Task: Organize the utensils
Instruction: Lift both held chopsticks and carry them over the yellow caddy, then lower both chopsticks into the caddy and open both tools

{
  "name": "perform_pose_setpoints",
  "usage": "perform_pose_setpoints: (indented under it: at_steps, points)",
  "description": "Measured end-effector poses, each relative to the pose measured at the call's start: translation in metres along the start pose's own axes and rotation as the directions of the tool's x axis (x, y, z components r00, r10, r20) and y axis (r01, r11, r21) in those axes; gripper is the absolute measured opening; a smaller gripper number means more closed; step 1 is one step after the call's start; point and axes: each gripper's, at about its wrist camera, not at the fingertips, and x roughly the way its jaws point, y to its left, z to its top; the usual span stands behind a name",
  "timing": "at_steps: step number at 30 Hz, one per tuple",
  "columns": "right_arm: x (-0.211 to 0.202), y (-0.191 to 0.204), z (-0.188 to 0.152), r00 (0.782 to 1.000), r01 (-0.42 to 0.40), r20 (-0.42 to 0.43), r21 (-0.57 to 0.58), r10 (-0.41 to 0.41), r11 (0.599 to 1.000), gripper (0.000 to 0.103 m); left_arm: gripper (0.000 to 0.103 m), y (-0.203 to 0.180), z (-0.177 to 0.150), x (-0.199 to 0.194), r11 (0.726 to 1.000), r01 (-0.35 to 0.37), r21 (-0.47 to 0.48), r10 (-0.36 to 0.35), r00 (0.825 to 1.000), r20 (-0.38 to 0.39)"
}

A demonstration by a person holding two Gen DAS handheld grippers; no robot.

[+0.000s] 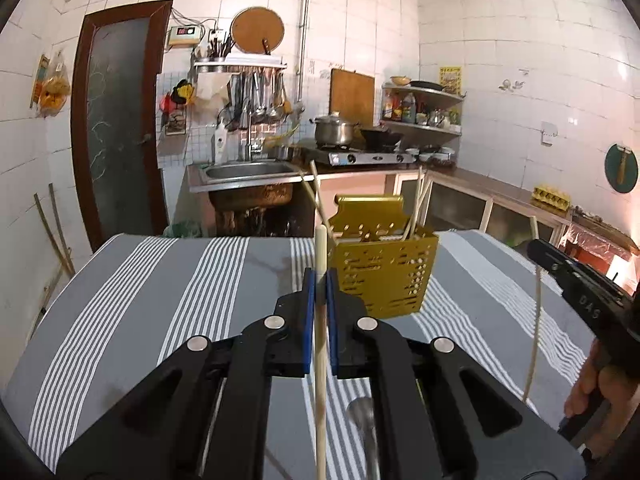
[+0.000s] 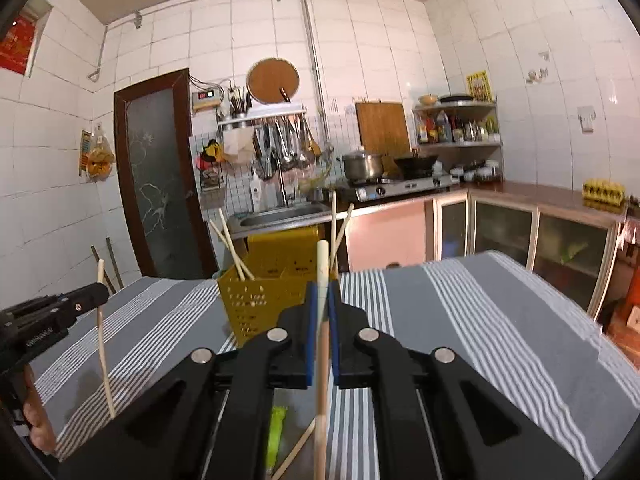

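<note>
1. Left wrist view, left part of the frame: a grey cloth with white stripes (image 1: 132,300) covers the table and fills the lower left; behind it, in the upper left, stands a dark door with frosted glass (image 1: 116,128).
2. Centre of the same view: the left gripper (image 1: 320,292) has its blue-padded jaws closed tight on a pale wooden chopstick (image 1: 320,248), which stands almost upright and runs from above the fingertips down to the bottom edge.
3. Just right of centre: a yellow perforated utensil holder (image 1: 384,276) sits on the cloth, near the gripper's tips, with several chopsticks leaning out of its top.
4. Bottom centre: a metal spoon (image 1: 362,412) lies on the cloth, seen between the gripper's arms.
5. Right edge: the right gripper (image 1: 538,250) shows from the side, with a second chopstick (image 1: 536,312) hanging upright at its tip.
6. Right wrist view, left edge: the left gripper (image 2: 102,292) appears with its chopstick (image 2: 102,344) upright.
7. Centre: the holder (image 2: 260,292) stands on the cloth, just behind and left of the right gripper (image 2: 323,300), whose jaws are clamped on the second chopstick (image 2: 322,264).
8. Bottom centre: a green item (image 2: 278,436) and a loose chopstick (image 2: 296,452) lie on the cloth.
</note>
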Motion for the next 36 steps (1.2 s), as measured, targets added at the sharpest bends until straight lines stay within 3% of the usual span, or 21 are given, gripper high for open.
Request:
perform_pose_setpoints:
  at_steps: [14,21,30,36]
  points:
    - [0.020,0.003,0.024,0.996,-0.007,0.091,0.011,0.006,1.000,0.006,0.004,-0.006,0.041,0.014,0.998,0.055,-0.005,-0.055,0.996,0.066]
    - [0.035,0.006,0.043,0.989,-0.001,0.150,0.016,-0.002,1.000,0.006,0.004,-0.008,0.077,0.024,0.997,0.073,0.003,-0.073,0.989,0.129]
    - [0.057,0.010,0.091,0.963,-0.007,0.268,0.038,-0.004,0.999,0.006,0.004,-0.016,0.131,0.046,0.994,0.105,-0.008,-0.100,0.966,0.238]
    - [0.086,0.017,0.117,0.945,-0.005,0.327,0.011,0.001,1.000,0.006,0.004,-0.027,0.149,0.070,0.997,0.077,0.029,-0.082,0.943,0.322]
